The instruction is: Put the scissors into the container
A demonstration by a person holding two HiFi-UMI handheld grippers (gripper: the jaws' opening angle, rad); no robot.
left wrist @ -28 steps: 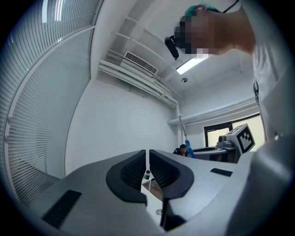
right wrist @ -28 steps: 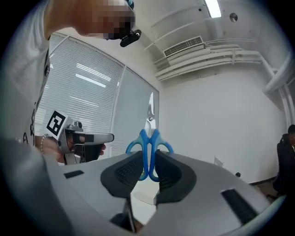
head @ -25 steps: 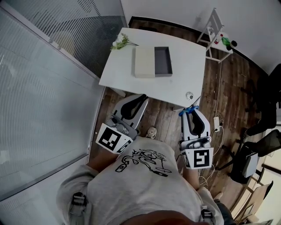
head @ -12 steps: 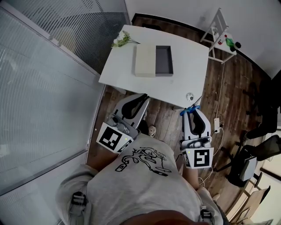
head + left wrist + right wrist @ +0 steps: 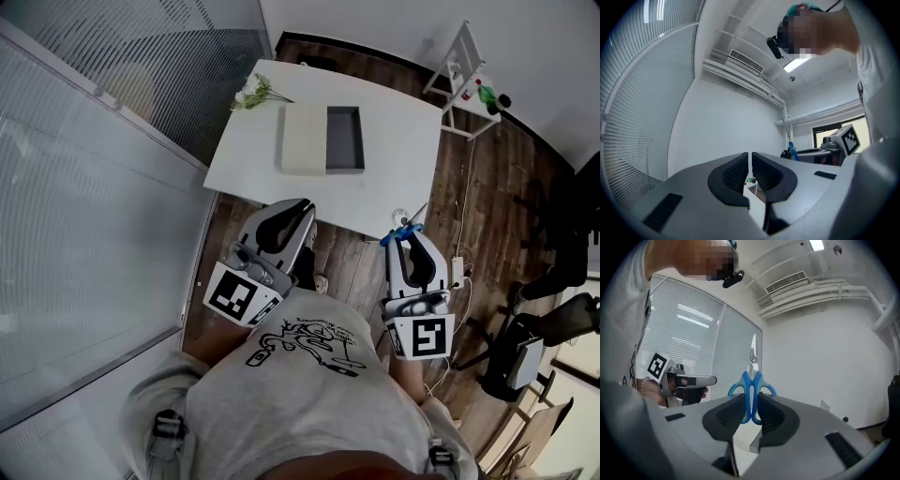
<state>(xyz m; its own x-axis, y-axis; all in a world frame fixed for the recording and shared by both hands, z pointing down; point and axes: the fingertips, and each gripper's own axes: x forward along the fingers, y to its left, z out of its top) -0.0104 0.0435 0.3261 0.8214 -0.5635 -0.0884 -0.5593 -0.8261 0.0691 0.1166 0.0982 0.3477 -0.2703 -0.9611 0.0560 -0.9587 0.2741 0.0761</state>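
In the head view, a grey open container [image 5: 344, 139] lies on the white table [image 5: 394, 122], with its beige lid [image 5: 305, 139] beside it on the left. My right gripper [image 5: 405, 236] hovers over the table's near edge, shut on blue-handled scissors [image 5: 401, 229]. The right gripper view shows the scissors [image 5: 752, 389] clamped by the handles between the pads, blades pointing up, in my right gripper [image 5: 751, 404]. My left gripper [image 5: 292, 212] is short of the table, over the floor. In the left gripper view, my left gripper [image 5: 750, 165] has its jaws together on nothing.
A sprig of white flowers [image 5: 251, 92] lies at the table's far left corner. A small round object [image 5: 402, 212] sits by the near right edge. A white rack [image 5: 457, 67] stands beyond the table, chairs [image 5: 525, 349] at the right, glass wall with blinds [image 5: 94, 187] on the left.
The table has slid slightly left and nearer in the head view. Both grippers keep the same pose, and the scissors stay clamped in the right one.
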